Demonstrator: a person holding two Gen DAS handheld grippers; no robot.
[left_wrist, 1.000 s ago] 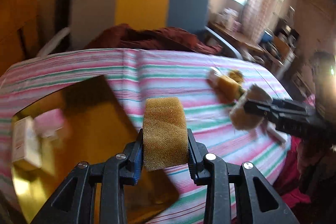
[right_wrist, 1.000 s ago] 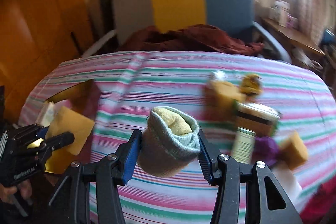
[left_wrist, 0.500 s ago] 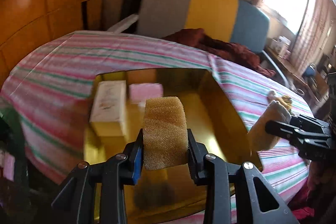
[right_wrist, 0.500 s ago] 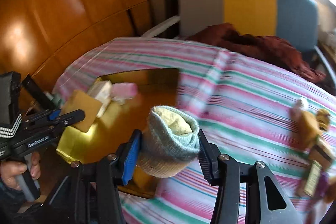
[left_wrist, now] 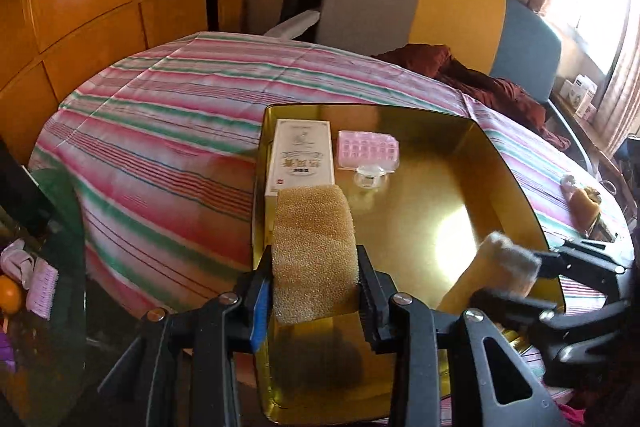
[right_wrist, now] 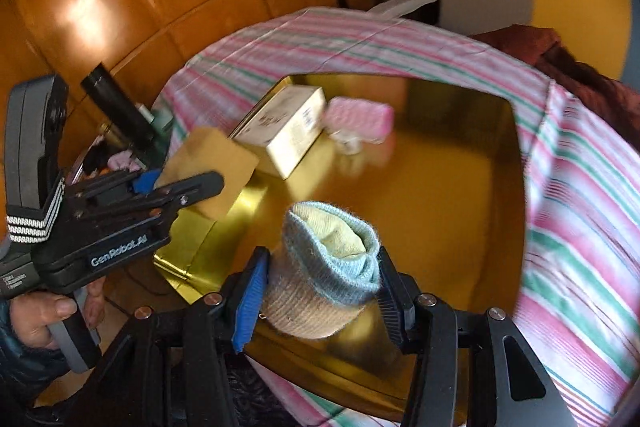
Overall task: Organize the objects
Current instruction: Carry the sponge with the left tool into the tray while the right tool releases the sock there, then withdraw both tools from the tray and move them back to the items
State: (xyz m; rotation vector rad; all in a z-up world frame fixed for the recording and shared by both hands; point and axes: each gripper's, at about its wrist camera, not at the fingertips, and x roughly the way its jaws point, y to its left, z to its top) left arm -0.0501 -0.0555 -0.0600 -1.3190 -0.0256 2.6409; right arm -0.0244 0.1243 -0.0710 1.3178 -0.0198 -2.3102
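The left gripper (left_wrist: 316,287) is clamping a tan sponge (left_wrist: 314,251) between its pads, though its jaws are just starting to ease apart; the sponge is hanging above the near left part of the gold tray (left_wrist: 516,183). The right gripper (right_wrist: 320,291) is squeezing a rolled sock (right_wrist: 324,267), blue-grey outside and yellow inside, over the tray's near edge.

In the tray, a white box (left_wrist: 302,157) is lying at the far left, with a pink pill case (left_wrist: 368,150) just beside it and a small clear item (left_wrist: 368,179) in front, too small to identify. The tray's near corner is hidden behind the left gripper. In the right wrist view the box and case are blurred, and a hand (right_wrist: 44,311) is showing at the lower left, partly cut off. Things at the far right of the striped cloth (left_wrist: 168,115) are too small to name.

Compared with a second ago, both grippers have swung from the cloth over to the tray, which is now filling the middle of both views.
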